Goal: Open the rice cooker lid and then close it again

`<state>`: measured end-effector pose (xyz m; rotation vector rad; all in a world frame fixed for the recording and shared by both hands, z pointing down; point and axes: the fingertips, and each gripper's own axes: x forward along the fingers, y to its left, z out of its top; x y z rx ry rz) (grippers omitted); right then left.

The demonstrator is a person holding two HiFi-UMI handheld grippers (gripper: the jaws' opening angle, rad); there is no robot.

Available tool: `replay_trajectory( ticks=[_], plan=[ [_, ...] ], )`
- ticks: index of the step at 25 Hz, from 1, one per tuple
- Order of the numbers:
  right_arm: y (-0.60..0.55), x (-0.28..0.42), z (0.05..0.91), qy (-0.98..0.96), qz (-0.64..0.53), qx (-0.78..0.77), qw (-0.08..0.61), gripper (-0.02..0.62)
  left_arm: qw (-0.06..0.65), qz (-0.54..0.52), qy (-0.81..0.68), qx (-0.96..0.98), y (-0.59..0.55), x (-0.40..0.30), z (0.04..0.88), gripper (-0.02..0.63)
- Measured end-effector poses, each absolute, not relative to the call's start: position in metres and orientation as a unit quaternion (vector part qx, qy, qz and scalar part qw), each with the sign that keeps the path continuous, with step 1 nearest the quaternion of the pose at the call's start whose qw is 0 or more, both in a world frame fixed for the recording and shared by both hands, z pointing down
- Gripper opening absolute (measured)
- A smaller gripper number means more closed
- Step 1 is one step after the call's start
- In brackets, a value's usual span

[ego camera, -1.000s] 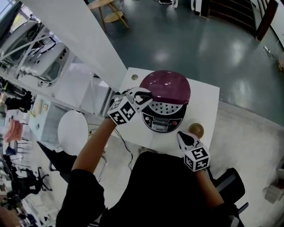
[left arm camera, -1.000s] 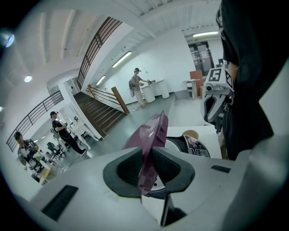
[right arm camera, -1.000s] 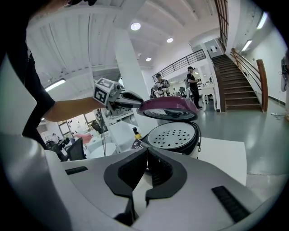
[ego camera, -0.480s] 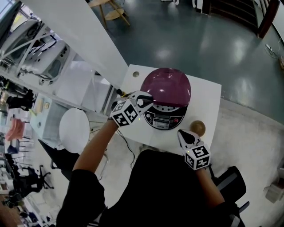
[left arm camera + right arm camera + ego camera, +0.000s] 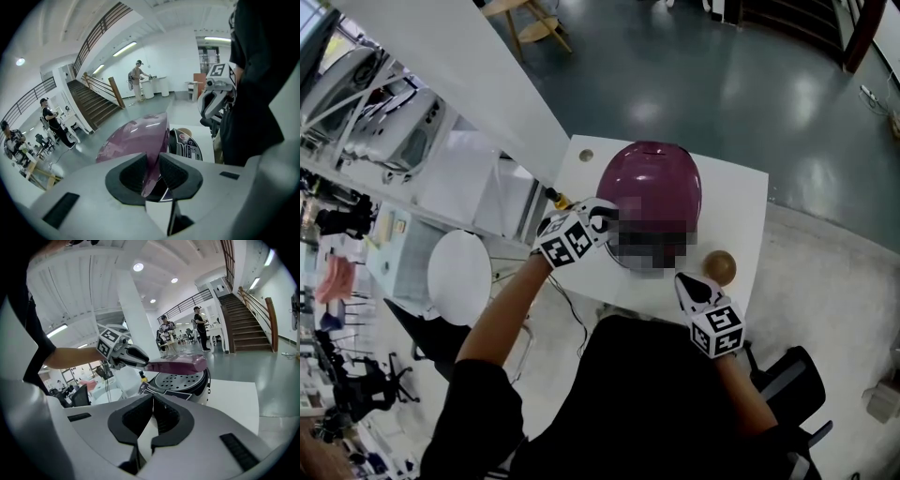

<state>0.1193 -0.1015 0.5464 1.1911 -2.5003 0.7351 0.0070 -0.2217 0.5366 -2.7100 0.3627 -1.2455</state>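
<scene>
Left gripper (image 5: 151, 171): jaws clamped on the thin side rim of the purple lid (image 5: 136, 138). They have just been easing apart a little, but the rim lies between the pads and I judge them to be bearing on it.

Right gripper (image 5: 151, 416): jaws closed together with nothing between them, held over the near edge of the white table (image 5: 736, 202), apart from the cooker.

Rice cooker (image 5: 180, 380): stands mid-table with its control panel (image 5: 187, 147) facing me. The lid is partly raised and tilted on its rear hinge. The right gripper view shows the perforated inner plate (image 5: 183, 377) beneath it.

Handling, as I judge it: the lid is a stiff, glossy shell. It is light, but the hinge guides it, so it will swing only in one arc. The smooth dome offers the pads no purchase. The rim, at the side or front and far from the hinge, is the place to hold. A firm downward press near the front edge is probably needed for the latch to catch.

Count: one rice cooker, one lid, two grippers, one table, and one brown round object (image 5: 718, 267) beside the cooker.
</scene>
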Motion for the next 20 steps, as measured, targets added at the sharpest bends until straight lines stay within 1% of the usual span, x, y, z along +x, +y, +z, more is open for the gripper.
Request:
replay_trajectory(
  ticks=[20],
  plan=[
    [-0.107, 0.120, 0.548, -0.852, 0.279, 0.427, 0.115, 0.000, 0.060, -0.439, 0.078, -0.893, -0.208, 0.005, 0.567, 0.077]
  ],
)
